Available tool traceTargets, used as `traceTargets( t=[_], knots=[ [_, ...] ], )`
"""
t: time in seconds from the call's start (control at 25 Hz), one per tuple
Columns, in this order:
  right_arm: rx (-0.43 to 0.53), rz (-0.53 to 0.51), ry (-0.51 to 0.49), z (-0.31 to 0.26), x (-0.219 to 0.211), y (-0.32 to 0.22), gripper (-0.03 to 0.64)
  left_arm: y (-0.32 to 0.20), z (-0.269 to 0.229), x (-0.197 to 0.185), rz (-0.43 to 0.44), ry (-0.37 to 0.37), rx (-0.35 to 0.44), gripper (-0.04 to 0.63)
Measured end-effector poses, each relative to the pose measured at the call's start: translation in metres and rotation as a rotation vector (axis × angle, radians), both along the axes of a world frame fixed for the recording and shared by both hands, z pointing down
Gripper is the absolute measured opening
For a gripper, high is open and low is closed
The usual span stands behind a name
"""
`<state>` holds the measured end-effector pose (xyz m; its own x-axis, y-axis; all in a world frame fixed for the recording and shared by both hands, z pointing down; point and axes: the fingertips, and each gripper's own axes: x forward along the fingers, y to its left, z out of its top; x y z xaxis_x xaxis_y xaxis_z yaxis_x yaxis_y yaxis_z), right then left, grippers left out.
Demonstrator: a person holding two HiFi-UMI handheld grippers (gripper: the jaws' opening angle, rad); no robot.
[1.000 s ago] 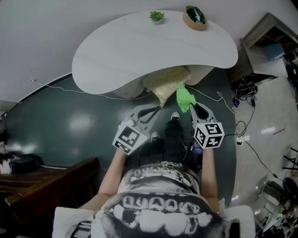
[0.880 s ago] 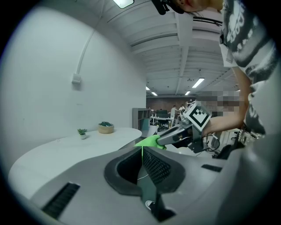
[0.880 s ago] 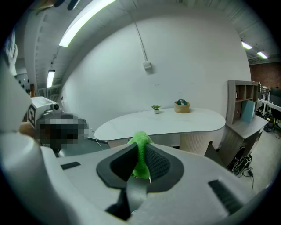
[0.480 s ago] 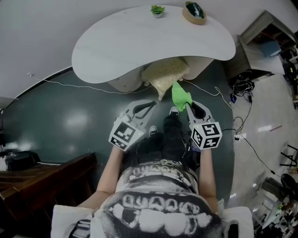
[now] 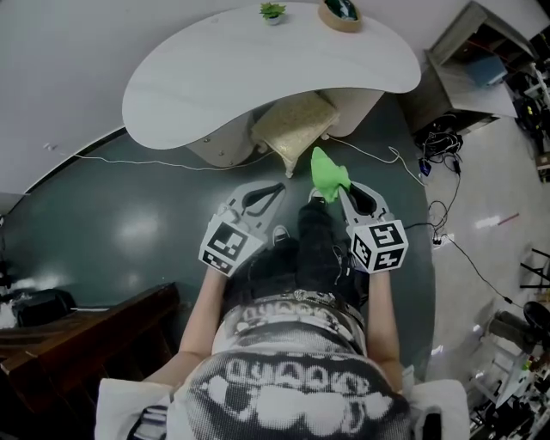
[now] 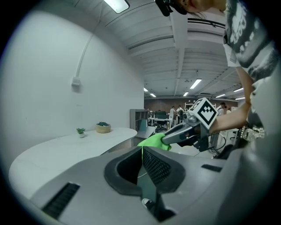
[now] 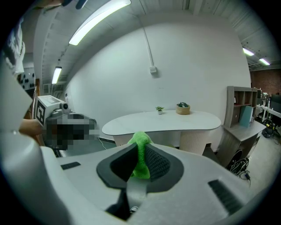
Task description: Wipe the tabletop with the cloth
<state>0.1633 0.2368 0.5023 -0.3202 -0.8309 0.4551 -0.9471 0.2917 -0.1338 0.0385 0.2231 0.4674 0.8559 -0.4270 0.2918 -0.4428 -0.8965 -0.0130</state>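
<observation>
The right gripper pinches the green cloth; the left gripper is squeezed together on nothing. Step closer, then press the cloth flat on the table

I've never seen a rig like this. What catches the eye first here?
The bright green cloth stands out, pinched in the right gripper above the dark floor. Beyond it is a curved white table with a small plant and a round basket at its far edge. The left gripper is shut and empty.
</observation>
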Motion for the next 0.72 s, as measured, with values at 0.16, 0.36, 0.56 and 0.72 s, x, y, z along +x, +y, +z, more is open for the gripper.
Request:
traceTargets(
  t=[0.16, 0.36, 0.56, 0.72],
  knots=[
    [0.002, 0.002, 0.007, 0.001, 0.004, 0.007, 0.054, 0.008, 0.0, 0.006, 0.018, 0.0, 0.004, 0.006],
    [0.005, -0.009, 0.025, 0.003, 0.003, 0.015, 0.054, 0.016, 0.003, 0.004, 0.032, -0.007, 0.009, 0.006],
    [0.011, 0.006, 0.031, 0.001, 0.01, 0.017, 0.052, 0.019, 0.001, 0.006, 0.033, -0.003, 0.015, 0.006],
    [0.026, 0.022, 0.038, -0.002, 0.016, 0.014, 0.052, 0.018, 0.0, 0.005, 0.028, 0.001, 0.023, 0.006]
  ],
)
